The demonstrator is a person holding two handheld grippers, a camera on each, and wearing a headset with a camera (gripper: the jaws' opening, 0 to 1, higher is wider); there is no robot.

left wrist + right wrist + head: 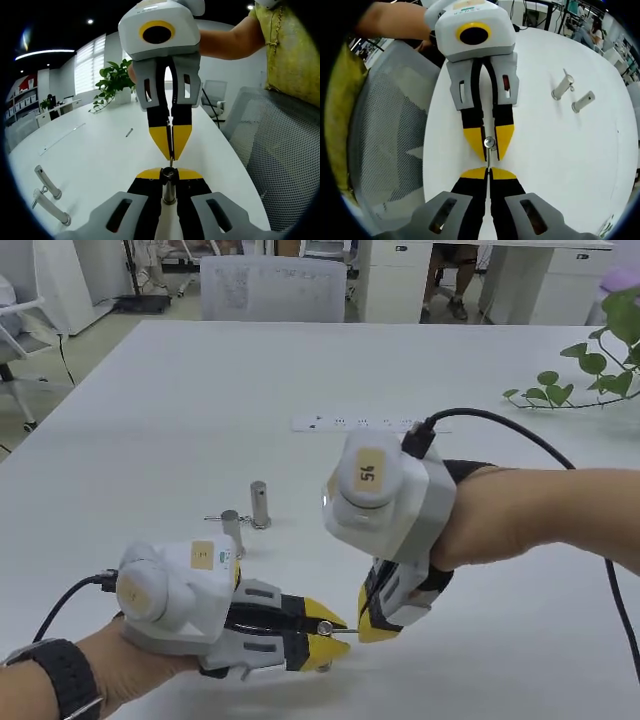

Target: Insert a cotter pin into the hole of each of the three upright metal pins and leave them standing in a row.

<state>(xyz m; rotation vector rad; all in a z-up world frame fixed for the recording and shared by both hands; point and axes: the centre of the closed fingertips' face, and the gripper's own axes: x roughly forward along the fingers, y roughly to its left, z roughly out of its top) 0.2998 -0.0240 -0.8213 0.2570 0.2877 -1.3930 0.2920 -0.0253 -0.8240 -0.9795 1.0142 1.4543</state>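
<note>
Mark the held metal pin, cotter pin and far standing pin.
held metal pin (169,187), left gripper view, its shaft.
cotter pin (489,160), right gripper view, its stem.
far standing pin (260,504), head view, its shaft.

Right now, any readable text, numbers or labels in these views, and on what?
"56": on the yellow sticker atop the right gripper, head view.
Smaller sticker on the left gripper: mark too blurred to read.
Power strip on the table: markings too small to read.
</note>
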